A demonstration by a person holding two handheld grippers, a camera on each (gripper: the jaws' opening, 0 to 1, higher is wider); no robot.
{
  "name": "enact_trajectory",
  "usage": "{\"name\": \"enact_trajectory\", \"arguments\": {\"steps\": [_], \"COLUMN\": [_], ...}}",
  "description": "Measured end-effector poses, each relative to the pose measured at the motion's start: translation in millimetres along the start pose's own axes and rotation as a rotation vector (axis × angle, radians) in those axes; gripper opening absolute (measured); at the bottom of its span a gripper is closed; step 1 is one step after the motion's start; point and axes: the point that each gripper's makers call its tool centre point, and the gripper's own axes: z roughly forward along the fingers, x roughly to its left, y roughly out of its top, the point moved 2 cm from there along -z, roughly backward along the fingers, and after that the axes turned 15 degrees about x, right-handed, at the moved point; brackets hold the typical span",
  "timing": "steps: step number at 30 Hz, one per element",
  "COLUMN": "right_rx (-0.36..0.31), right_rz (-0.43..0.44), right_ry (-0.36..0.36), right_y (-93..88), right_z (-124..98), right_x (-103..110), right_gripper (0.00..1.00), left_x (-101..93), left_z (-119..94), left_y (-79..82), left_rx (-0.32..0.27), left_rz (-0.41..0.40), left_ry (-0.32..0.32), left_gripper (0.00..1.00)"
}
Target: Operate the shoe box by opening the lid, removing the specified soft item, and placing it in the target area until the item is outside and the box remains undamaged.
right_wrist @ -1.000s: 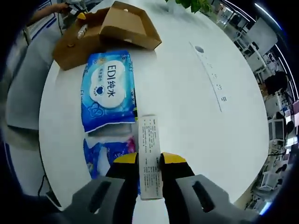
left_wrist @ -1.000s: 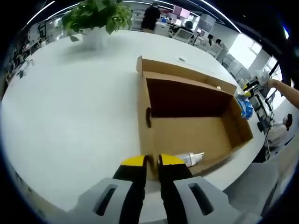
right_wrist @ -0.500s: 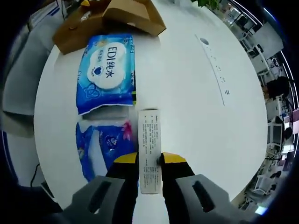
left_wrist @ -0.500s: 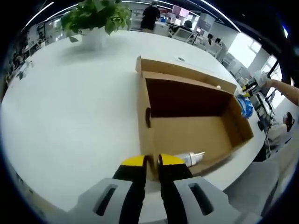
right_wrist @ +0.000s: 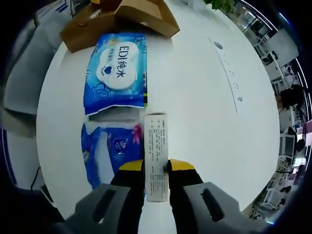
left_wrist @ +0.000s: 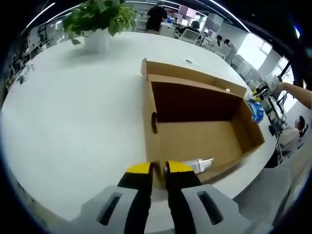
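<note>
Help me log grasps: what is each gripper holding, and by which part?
The right gripper pinches the near end of the white printed slip. The left gripper grips the shoe box by its near wall's top edge.

Left gripper (left_wrist: 159, 168): yellow-tipped jaws drawn nearly together, clamped on near wall of shoe box (left_wrist: 195, 122), one tip inside, one outside. Grey body level behind tips, pointing forward along box side.

Right gripper (right_wrist: 156, 165): yellow-tipped jaws closed on white printed strip (right_wrist: 156, 156), strip running forward between tips and back over grey body. Gripper angled downward, held above surface.

Person's hand and forearm (left_wrist: 292, 90) seen far right of left gripper view, beyond left gripper.
</note>
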Motion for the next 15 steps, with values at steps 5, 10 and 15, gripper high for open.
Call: {"name": "enact_trajectory", "arguments": {"steps": [5,10,15], "right_rx": [0.009,0.024,0.039], "right_rz": [-0.037,-0.046,-0.052], "right_ry": [0.004,0.004,-0.01], "right_y": [0.3,0.5,0.2], "right_z": [0.3,0.9,1.5], "right_x": [0.5,-2.0,-6.0], "right_gripper": [0.16,0.16,0.16], "left_x": [-0.4,-1.0,-1.3], "left_z": [0.3,0.7,0.6], "left_y": [0.3,1.1,1.8], "left_rx": [0.005,0.013,0.015], "left_rz": [0.008,0.02,0.039], "left_ry": [0.001,0.005,0.011], "left_gripper": [0.08,0.09,0.09]}}
